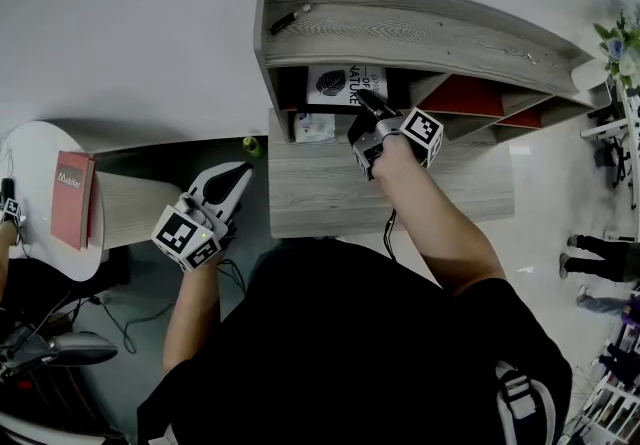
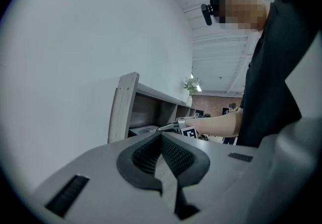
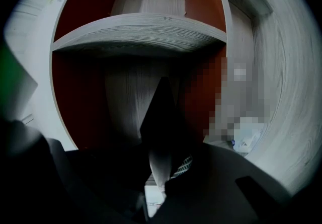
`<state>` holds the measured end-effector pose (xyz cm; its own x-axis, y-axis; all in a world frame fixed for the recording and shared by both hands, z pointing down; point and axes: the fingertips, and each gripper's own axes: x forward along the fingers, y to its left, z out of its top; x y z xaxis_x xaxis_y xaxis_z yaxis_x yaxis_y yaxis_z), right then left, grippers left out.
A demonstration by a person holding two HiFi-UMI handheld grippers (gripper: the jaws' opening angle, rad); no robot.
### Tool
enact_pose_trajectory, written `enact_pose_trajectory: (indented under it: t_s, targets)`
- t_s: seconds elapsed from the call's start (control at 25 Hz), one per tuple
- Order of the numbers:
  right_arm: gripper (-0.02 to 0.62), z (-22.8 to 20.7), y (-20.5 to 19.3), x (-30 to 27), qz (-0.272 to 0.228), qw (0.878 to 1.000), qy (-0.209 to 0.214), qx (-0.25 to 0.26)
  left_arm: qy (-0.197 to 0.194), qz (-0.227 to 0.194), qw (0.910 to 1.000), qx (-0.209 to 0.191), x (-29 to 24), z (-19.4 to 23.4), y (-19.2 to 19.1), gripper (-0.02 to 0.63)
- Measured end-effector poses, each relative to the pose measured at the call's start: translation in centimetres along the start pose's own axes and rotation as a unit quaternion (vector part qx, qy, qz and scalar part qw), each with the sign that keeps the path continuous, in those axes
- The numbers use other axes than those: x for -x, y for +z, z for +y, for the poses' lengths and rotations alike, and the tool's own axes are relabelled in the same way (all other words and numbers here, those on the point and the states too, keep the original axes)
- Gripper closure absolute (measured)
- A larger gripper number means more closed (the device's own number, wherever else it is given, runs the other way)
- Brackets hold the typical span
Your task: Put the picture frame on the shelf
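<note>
Nearest me, my left hand-held gripper (image 1: 238, 176) hangs to the left of the shelf (image 1: 420, 33), jaws together with nothing between them, clear of the work. Farther in, my right hand-held gripper (image 1: 366, 103) reaches into the upper left compartment, jaws pinched tight on the lower right part of the picture frame (image 1: 335, 83). The frame appears to stand inside that compartment with its print facing out, and a white card (image 1: 314, 128) lies just below it. In the right gripper view I see only the frame's dark edge, nearly upright, against the wood back panel and the red side walls. Whether its bottom edge rests on the board I cannot tell. I judge the placing nearly done. To finish well I would settle the bottom edge flat, lean the top against the rear panel, and check that it does not rock. Then I would ease the jaws apart slowly and back straight out toward me without brushing it. The risk is the frame tipping forward as I let go.
</note>
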<state>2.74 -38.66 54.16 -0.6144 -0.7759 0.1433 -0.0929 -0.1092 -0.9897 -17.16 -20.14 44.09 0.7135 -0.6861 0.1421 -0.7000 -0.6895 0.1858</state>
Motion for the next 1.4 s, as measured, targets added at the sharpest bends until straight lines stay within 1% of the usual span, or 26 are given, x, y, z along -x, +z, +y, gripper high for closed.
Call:
enact_pose_trajectory:
  t_s: [0.32, 0.52, 0.92, 1.0, 1.08, 1.12, 1.24, 1.4]
  targets:
    - [0.568, -0.7, 0.8, -0.4, -0.005, 1.000, -0.016, -0.009, -0.001, -0.004, 1.0000, 0.004, -0.1, 0.3, 0.0, 0.586]
    - [0.568, -1.1, 1.0, -0.5, -0.009, 0.999, -0.031, -0.025, -0.001, -0.005, 1.0000, 0.006, -0.3, 0.3, -0.1, 0.586]
    - [0.559, 0.1, 1.9, -0.8, -0.022, 0.999, -0.027, -0.038, -0.006, -0.008, 0.9999, 0.009, -0.4, 0.5, 0.1, 0.586]
    - [0.523, 0.2, 1.7, -0.8, -0.018, 0.999, -0.029, -0.040, -0.007, -0.010, 0.9999, 0.011, -0.3, 0.6, 0.2, 0.586]
    - [0.462, 0.3, 1.5, -0.9, -0.011, 0.999, -0.034, -0.035, -0.008, -0.012, 0.9998, 0.013, -0.3, 0.7, 0.2, 0.586]
    - [0.421, 0.3, 1.5, -0.9, -0.009, 0.999, -0.038, -0.030, -0.009, -0.012, 0.9998, 0.014, -0.4, 0.7, 0.2, 0.586]
    - [0.343, 0.7, 1.6, -1.0, -0.004, 0.999, -0.049, -0.019, -0.012, -0.014, 0.9997, 0.016, -0.5, 0.7, 0.2, 0.586]
    - [0.264, 0.3, 1.2, -1.1, 0.018, 0.997, -0.081, -0.005, -0.018, -0.014, 0.9996, 0.017, -0.7, 0.6, 0.1, 0.586]
